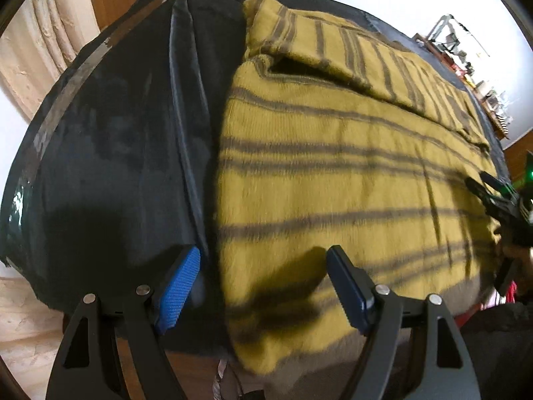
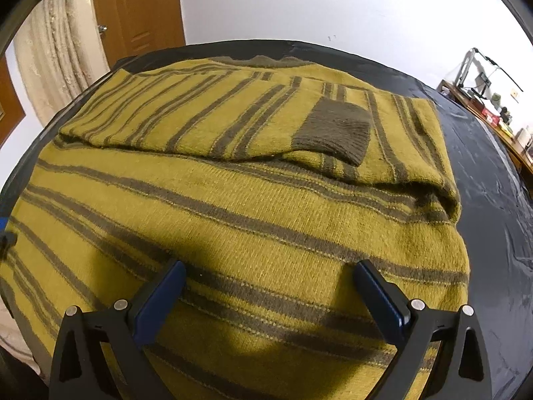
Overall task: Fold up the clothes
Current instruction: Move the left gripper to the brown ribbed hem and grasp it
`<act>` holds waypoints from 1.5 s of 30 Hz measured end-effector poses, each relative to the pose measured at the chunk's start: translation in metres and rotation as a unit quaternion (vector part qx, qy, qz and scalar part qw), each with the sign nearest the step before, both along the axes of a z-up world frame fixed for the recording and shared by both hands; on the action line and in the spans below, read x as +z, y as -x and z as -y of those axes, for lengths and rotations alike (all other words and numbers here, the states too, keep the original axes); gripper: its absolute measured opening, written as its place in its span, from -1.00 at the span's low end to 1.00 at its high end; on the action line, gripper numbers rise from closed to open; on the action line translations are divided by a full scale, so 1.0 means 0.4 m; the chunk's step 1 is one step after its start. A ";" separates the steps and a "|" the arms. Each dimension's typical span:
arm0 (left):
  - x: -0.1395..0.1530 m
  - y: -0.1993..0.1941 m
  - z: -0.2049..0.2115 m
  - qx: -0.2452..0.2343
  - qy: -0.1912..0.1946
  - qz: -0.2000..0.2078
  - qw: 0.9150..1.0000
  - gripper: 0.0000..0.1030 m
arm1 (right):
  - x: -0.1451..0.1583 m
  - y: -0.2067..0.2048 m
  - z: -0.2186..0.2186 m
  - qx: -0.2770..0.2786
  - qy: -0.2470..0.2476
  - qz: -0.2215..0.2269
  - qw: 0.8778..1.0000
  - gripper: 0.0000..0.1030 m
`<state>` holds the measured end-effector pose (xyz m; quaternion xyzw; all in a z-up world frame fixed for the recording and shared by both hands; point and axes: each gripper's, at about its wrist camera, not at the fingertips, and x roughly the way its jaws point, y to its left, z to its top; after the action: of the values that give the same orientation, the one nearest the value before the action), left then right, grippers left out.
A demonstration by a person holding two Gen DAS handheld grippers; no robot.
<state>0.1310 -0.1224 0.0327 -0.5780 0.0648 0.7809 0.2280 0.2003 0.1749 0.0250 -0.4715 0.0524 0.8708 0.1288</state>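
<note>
A mustard-yellow knitted sweater (image 2: 253, 213) with dark stripes lies spread on a black-covered table (image 2: 493, 200). Both sleeves are folded across its upper body, and one dark cuff (image 2: 336, 130) rests on top. In the left wrist view the same sweater (image 1: 333, 180) fills the right half, its side edge running down the middle. My left gripper (image 1: 263, 260) hovers open over that edge near the hem, with nothing between its blue pads (image 1: 180, 290). My right gripper (image 2: 269, 280) stands open above the lower body of the sweater, also holding nothing. It shows again at the right edge as the right gripper (image 1: 499, 200).
The black cover (image 1: 116, 153) lies bare left of the sweater and along the table's right side. A wooden door (image 2: 140, 10) and pale curtain (image 2: 56, 53) stand behind the table. A cluttered shelf (image 2: 483, 100) runs along the right wall. The sweater's hem hangs over the near edge.
</note>
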 end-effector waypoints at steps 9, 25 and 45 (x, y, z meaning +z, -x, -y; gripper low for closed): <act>-0.004 -0.074 0.128 -0.017 -0.048 0.016 0.999 0.58 | 0.000 -0.006 0.007 -0.013 -0.005 -0.011 1.000 0.99; 0.019 -0.144 0.192 -0.117 -0.113 0.038 0.986 0.58 | 0.001 -0.019 0.011 -0.021 -0.010 -0.015 1.000 0.99; -0.103 -0.153 0.185 -0.093 -0.195 0.140 0.966 0.43 | 0.002 -0.021 0.011 -0.029 -0.010 -0.015 0.999 0.99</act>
<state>0.1923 -0.1963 -0.0087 -0.6173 -0.0676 0.6650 0.4149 0.2087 0.1704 0.0257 -0.4550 0.0593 0.8743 0.1582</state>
